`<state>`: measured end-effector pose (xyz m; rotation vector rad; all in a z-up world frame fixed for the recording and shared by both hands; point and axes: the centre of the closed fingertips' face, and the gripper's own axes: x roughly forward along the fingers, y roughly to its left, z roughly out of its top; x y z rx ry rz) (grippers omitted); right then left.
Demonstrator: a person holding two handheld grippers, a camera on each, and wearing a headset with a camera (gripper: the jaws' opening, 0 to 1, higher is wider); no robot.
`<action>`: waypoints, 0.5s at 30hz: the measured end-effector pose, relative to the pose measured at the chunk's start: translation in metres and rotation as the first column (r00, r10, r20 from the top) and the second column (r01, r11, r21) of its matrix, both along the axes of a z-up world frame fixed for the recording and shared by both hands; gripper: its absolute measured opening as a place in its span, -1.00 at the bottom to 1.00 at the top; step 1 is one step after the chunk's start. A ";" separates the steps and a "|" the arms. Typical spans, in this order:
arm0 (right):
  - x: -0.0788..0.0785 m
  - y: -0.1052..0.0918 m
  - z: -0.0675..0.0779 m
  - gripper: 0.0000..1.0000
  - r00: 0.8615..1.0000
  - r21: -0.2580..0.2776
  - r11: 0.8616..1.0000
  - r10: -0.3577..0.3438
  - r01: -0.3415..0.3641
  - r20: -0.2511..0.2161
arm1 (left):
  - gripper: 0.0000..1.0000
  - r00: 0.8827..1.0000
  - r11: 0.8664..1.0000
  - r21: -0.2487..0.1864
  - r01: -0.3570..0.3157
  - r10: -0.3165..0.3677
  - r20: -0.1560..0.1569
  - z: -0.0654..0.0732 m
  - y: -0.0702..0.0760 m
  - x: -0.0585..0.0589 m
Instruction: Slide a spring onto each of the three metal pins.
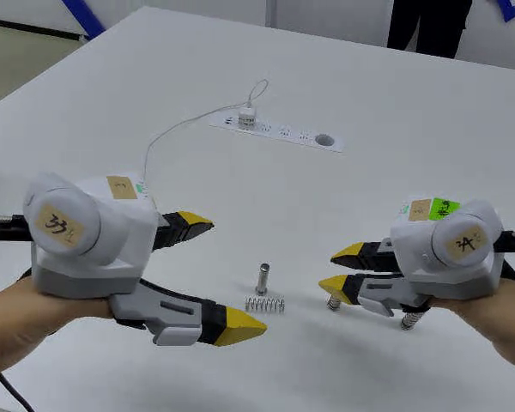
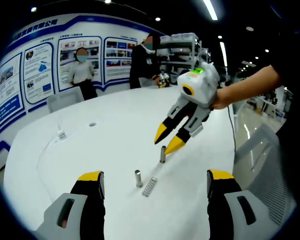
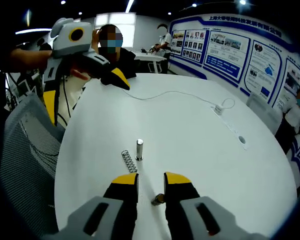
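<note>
Well, here we are over the white tabletop [image 1: 369,197], and the left gripper [image 1: 216,273] hangs at the near left with its yellow-tipped jaws spread wide and nothing between them. Just off its lower tip a bare pin [image 1: 262,279] stands upright. The loose spring [image 1: 264,304] lies flat on the tabletop right by the pin's foot, on the side nearer the person, not on the pin.

The left gripper view has the same pair ahead of the left gripper [image 2: 155,176]: bare pin [image 2: 138,178], with the loose spring [image 2: 149,186] just to its right.

Over to the right gripper [image 1: 339,268]: jaws parted by a narrow gap, tips pointing in toward the middle. A sprung pin [image 1: 333,302], coil already around it, stands just under the lower tip. A second sprung pin [image 1: 409,319] peeks out beneath the gripper's body.

In the right gripper view, that first sprung pin [image 3: 157,199] sits low in the gap of the right gripper [image 3: 151,180]. The gap looks wider than the pin, so nothing is clamped. Beyond the tips stand the bare pin [image 3: 139,149] and the loose spring [image 3: 129,161] beside it.

Far back, a power strip [image 1: 279,131] is set into the tabletop, with a charger plug [image 1: 247,116] in it and a white cable [image 1: 167,137] trailing off to the left.
</note>
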<state>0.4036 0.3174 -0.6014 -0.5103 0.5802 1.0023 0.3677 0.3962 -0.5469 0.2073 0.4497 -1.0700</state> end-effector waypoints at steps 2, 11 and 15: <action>-0.003 0.007 -0.004 -0.59 1.000 -0.006 1.000 0.018 -0.018 -0.006 | 0.72 1.000 1.000 -0.002 0.000 0.000 0.001 0.000 0.000 0.000; -0.014 0.028 -0.018 -0.59 0.996 -0.021 0.997 0.079 -0.080 -0.036 | 0.72 1.000 1.000 0.012 -0.004 0.004 -0.013 -0.009 0.006 0.000; -0.017 0.037 -0.025 -0.59 0.994 -0.024 0.995 0.099 -0.100 -0.051 | 0.71 1.000 1.000 0.020 -0.006 0.006 -0.020 -0.013 0.008 -0.001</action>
